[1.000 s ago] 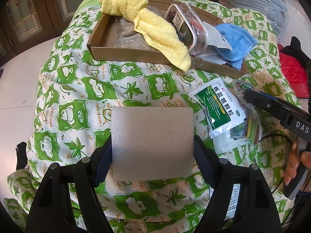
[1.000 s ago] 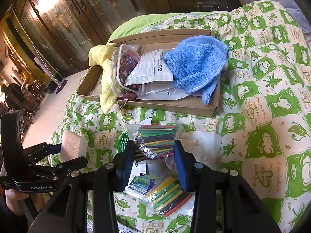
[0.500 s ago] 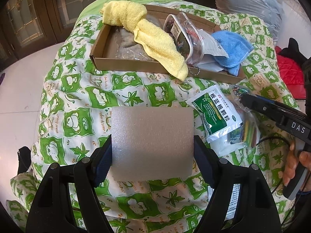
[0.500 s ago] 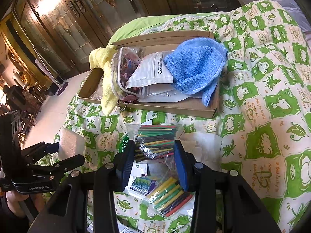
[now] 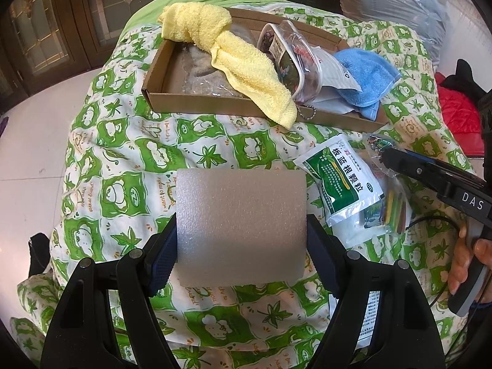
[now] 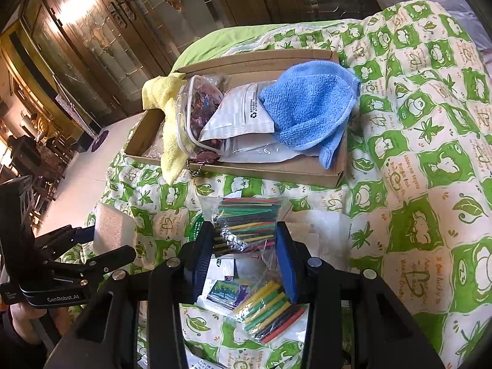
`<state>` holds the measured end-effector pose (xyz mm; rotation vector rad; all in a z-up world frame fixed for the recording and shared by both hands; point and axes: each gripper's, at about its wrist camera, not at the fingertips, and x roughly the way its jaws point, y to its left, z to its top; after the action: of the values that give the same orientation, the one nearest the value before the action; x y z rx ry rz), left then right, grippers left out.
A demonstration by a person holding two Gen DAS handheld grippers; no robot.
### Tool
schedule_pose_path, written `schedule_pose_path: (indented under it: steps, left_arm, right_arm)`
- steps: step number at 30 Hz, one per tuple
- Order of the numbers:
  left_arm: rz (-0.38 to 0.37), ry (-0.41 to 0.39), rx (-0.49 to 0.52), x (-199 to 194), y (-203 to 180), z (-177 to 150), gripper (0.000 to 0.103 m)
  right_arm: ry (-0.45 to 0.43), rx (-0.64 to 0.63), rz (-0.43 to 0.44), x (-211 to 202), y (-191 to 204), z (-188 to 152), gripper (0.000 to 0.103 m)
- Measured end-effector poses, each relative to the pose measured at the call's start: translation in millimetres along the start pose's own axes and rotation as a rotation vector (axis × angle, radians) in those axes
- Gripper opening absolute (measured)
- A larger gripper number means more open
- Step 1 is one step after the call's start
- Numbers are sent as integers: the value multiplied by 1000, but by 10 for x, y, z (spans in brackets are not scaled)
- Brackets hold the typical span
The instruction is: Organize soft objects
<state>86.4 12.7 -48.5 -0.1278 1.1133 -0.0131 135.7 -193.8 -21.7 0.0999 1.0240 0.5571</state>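
Labels: "DAS" on right tool [image 5: 387, 156], "GenRobot.AI" on left tool [image 5: 241, 246] | left clamped grey foam block [image 5: 241, 227] above green-patterned quilt [image 5: 123, 160] | right gripped clear bag of coloured sticks [image 6: 246, 224], near cardboard tray's [image 6: 276, 170] front edge.
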Motion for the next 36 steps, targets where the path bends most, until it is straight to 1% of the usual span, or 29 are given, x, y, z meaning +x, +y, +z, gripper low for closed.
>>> schedule_pose_path:
  steps: [12, 22, 26, 30, 36]
  left_arm:
    - [9, 2, 16, 5, -29, 17, 77]
    - [23, 0, 39, -7, 51, 175, 77]
    - [20, -15, 30, -39, 114, 336, 77]
    - [9, -32, 22, -45, 166, 587, 77]
    - [24, -18, 47, 139, 219, 1021, 77]
  right_arm:
    - [-2, 0, 2, -7, 1, 7, 40]
    - [-3, -3, 7, -3, 17, 34, 40]
    - [-14, -2, 21, -14, 19, 123, 40]
    - [-27, -5, 25, -34, 27, 213, 40]
    - [-20, -6, 37, 0, 15, 295, 40]
